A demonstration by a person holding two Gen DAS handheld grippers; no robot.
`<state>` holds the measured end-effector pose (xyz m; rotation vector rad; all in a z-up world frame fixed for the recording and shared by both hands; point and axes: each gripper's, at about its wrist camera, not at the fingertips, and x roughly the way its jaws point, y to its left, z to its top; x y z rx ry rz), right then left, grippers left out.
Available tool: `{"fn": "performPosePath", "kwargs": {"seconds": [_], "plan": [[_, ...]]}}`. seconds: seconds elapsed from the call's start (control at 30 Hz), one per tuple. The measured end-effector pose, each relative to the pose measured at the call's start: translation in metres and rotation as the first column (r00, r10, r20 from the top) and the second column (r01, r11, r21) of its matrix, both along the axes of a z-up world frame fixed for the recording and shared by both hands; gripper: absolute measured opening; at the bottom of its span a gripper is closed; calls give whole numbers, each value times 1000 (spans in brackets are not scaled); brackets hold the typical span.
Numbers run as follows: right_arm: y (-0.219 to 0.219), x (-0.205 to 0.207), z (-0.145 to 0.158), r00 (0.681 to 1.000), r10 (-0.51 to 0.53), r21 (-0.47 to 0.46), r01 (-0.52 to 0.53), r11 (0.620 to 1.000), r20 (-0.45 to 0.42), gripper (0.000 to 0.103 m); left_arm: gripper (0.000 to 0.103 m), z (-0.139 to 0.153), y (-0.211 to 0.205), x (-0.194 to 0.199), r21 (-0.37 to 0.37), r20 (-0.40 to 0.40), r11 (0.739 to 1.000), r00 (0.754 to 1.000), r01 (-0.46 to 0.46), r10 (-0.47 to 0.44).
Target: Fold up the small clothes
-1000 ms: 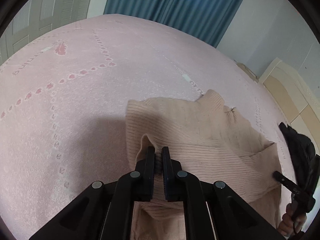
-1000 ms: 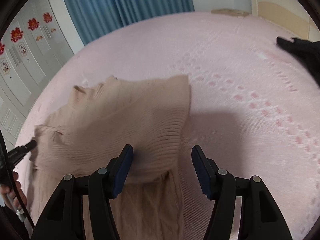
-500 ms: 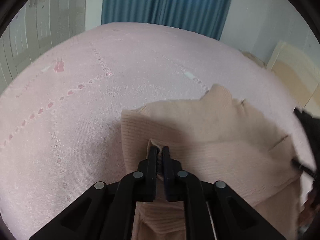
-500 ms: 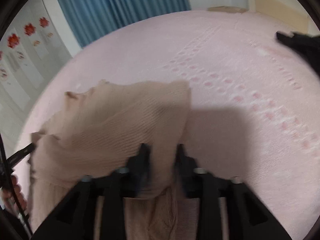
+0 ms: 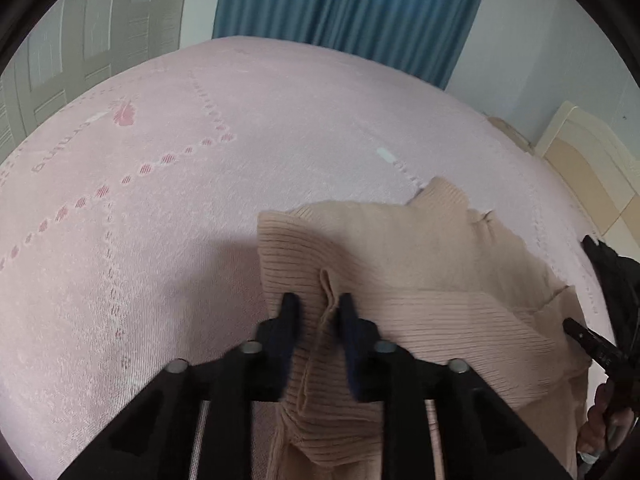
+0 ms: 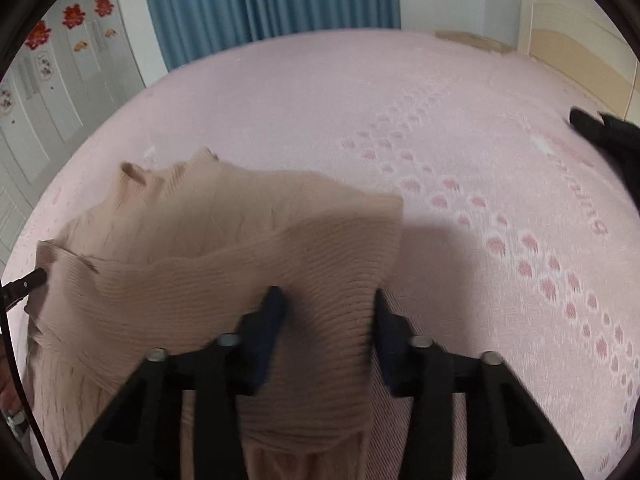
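Observation:
A beige ribbed sweater (image 5: 420, 264) lies partly folded on the pink bed (image 5: 160, 240). My left gripper (image 5: 318, 304) is at its near left edge. Its jaws are opening, and a raised ridge of knit stands loose between the fingers. In the right wrist view the sweater (image 6: 208, 248) has a sleeve folded across its body. My right gripper (image 6: 328, 300) straddles the near right fold. Its jaws are closing, still apart, with the cloth between them. Each gripper's tip shows at the other view's edge, the right gripper (image 5: 588, 340) and the left gripper (image 6: 28, 280).
A black garment (image 6: 608, 140) lies on the bedspread (image 6: 480, 120) to the right, before a cream headboard (image 6: 580, 48). Blue curtains (image 5: 352, 12) hang beyond the far edge, with white wardrobe doors (image 6: 48, 92) on the left. A hand (image 5: 600, 412) holds the right gripper.
The left jaws, shut on a pinch of sweater before, have parted and the pinch stands free. The right jaws have come in from wide around the sweater's folded edge.

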<state>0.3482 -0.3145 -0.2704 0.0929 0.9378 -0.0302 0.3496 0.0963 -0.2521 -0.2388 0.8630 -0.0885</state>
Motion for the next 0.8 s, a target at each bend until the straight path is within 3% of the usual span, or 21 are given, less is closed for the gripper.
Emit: {"fn": "performPosePath", "kwargs": {"seconds": [0.07, 0.13, 0.17, 0.27, 0.33, 0.43, 0.47, 0.53, 0.6, 0.7, 0.8], "plan": [[0, -5, 10, 998, 32, -20, -31, 999, 53, 13, 16, 7, 6, -7, -48, 48, 999, 999, 0, 2], [-10, -12, 19, 993, 20, 35, -24, 999, 116, 12, 14, 8, 13, -11, -83, 57, 996, 998, -14, 19], [-17, -13, 17, 994, -4, 61, -2, 998, 108, 12, 13, 5, 14, -12, -87, 45, 996, 999, -22, 27], [-17, -5, -4, 999, -39, 20, 39, 999, 25, 12, 10, -5, 9, -14, -26, 4, 999, 999, -33, 33], [-14, -5, 2, 999, -38, 4, 38, 999, 36, 13, 10, -2, 11, -18, -19, 7, 999, 1000, -30, 30], [-8, -3, 8, 999, -45, -74, 46, 996, 11, 24, 11, 8, 16, -19, -39, 17, 999, 1000, -24, 24], [-6, -5, 14, 998, -54, -105, 56, 993, 17, 28, 12, 12, 16, -20, -45, 31, 999, 999, -17, 18], [-6, -14, 26, 997, -55, -123, 62, 991, 61, 30, 32, 21, 11, -21, -43, 62, 999, 998, 7, -4], [-1, -22, 39, 994, -35, -107, 46, 993, 106, 40, 43, 26, 0, -19, -35, 90, 998, 995, 44, -41], [14, -29, 42, 992, 40, -64, -33, 997, 120, 44, 43, 23, -24, -10, 13, 90, 996, 992, 88, -89], [24, -27, 22, 995, 83, -47, -81, 996, 53, 44, 43, 4, -42, -1, 88, 23, 992, 995, 92, -95]]}}
